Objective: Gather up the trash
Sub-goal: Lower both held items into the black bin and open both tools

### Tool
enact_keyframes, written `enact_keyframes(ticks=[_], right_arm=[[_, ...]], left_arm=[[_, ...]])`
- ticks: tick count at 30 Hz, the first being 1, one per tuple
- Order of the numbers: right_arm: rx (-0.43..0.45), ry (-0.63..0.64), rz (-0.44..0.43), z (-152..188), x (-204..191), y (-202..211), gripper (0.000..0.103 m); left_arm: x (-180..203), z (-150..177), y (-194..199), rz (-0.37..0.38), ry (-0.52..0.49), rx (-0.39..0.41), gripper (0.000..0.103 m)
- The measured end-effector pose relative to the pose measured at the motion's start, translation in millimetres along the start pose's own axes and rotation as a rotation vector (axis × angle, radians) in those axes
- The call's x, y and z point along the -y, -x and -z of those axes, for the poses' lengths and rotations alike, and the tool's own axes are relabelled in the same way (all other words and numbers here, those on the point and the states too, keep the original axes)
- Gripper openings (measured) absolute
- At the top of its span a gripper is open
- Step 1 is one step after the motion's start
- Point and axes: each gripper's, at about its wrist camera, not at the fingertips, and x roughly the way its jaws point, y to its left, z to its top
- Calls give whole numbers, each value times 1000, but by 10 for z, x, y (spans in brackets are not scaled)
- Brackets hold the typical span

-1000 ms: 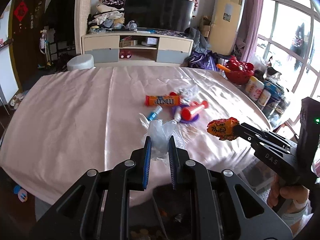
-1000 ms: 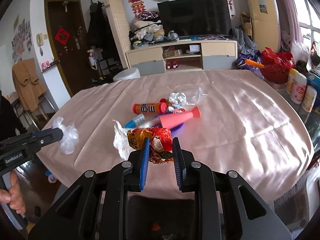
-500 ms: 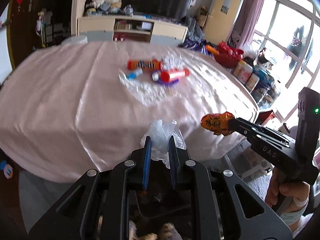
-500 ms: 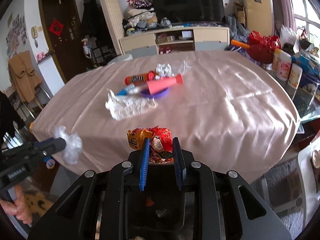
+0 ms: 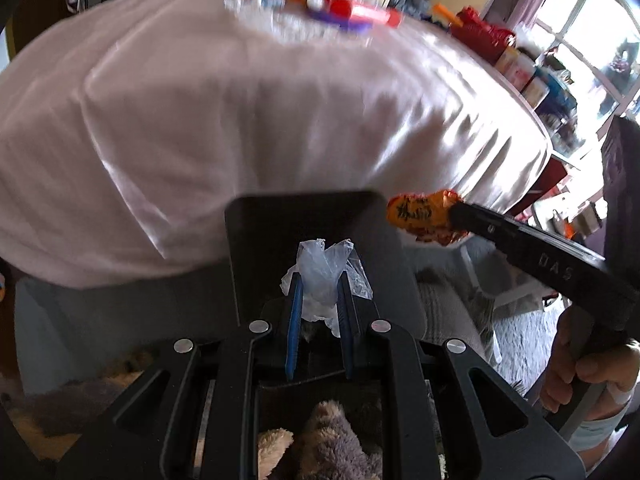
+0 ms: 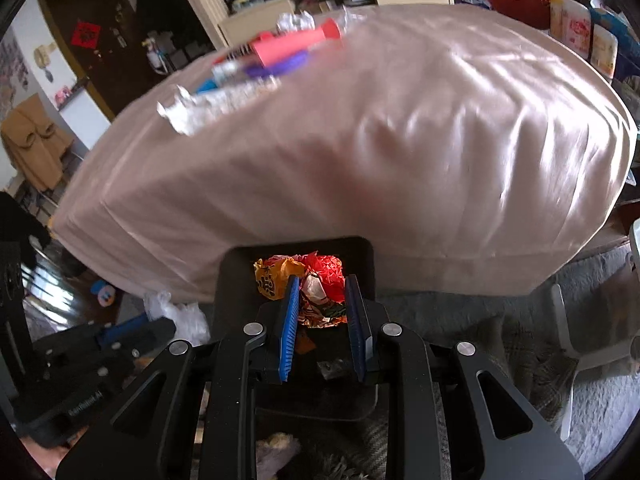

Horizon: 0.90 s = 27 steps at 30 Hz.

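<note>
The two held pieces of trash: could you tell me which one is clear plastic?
The clear plastic scrap in the left tool; the right tool holds an orange-red printed wrapper.

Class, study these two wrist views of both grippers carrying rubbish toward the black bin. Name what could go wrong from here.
1. The crumpled clear plastic film is flimsy and only pinched by the left gripper; it might cling to the jaws or drift past the black rectangular bin.
2. The crumpled orange-and-red snack wrapper in the right gripper bulges past the jaws and could snag the rim.
3. Both grippers converge on one bin and might collide.
</note>
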Motion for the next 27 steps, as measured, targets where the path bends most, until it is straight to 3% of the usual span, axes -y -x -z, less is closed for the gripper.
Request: enact_keyframes(ticks=[8,12,15,16,19,23,27], right_arm=[[-31,-4,6,42,-65,-144,24],[-32,-23,-6,-27,-63,-177,32],[-21,-30,-6,-58,-48,-172,51],[-14,-34,-7,-66,-47,-158,62],[5,-45,1,-89,-34,-117,63],[22,-55,17,-117,8,-62,67],[45,-58,30,-152,47,9,73]], left_arm=[[-72,-2,-106,0,11,-17,15],[-80,-20,-107,4,14,-17,18],[-85,-23,-96,-19,17,-14,30],[-86,-26,-92,-24,17,-12,35],[-88,-29,-55,-40,15,0,45],[-99,-53,-3,-67,25,26,73],[-97,-80,42,-78,25,43,82]])
